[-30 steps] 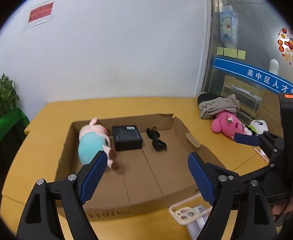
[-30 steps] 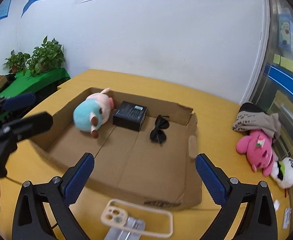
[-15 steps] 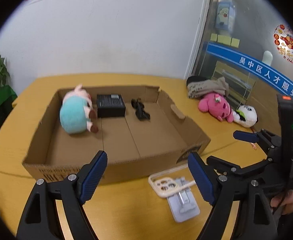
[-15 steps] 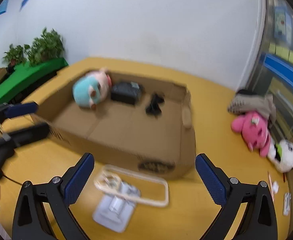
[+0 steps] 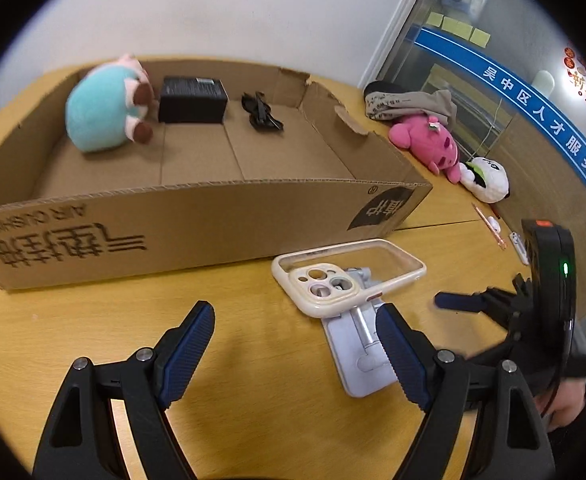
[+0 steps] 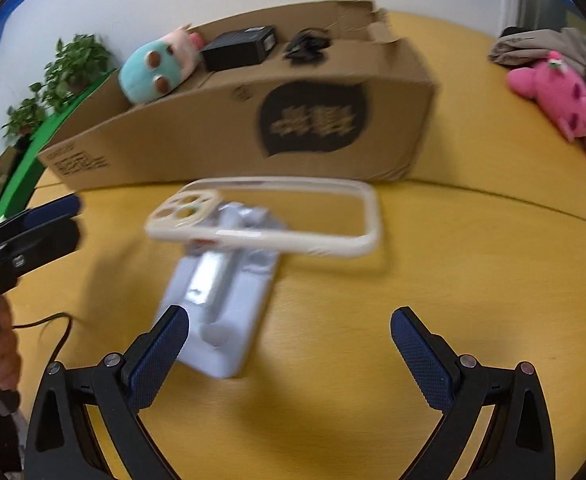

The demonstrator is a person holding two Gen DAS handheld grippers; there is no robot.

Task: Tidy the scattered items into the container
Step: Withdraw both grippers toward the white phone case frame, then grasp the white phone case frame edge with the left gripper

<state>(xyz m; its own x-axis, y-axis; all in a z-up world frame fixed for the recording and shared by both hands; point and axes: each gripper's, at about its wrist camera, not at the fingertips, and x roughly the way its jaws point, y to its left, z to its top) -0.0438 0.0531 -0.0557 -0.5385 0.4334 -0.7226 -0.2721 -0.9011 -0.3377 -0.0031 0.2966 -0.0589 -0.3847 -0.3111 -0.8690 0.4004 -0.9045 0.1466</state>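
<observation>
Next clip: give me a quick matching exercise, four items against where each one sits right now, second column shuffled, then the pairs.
Items
1. black box
2. cream phone case
3. pink plush
4. white phone stand

Places
A. on the table under the phone case
B. inside the cardboard box, by the far wall
C. propped on the stand, in front of the cardboard box
D. on the table outside the cardboard box, beside a folded cloth

Pairs: 1-B, 2-C, 3-D, 4-A

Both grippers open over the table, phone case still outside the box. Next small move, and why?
Probably ease the right gripper forward and down to straddle the cream phone case. Its jaws are open and empty; the case lies atop the pale grey folding stand, outside the cardboard box.
</observation>
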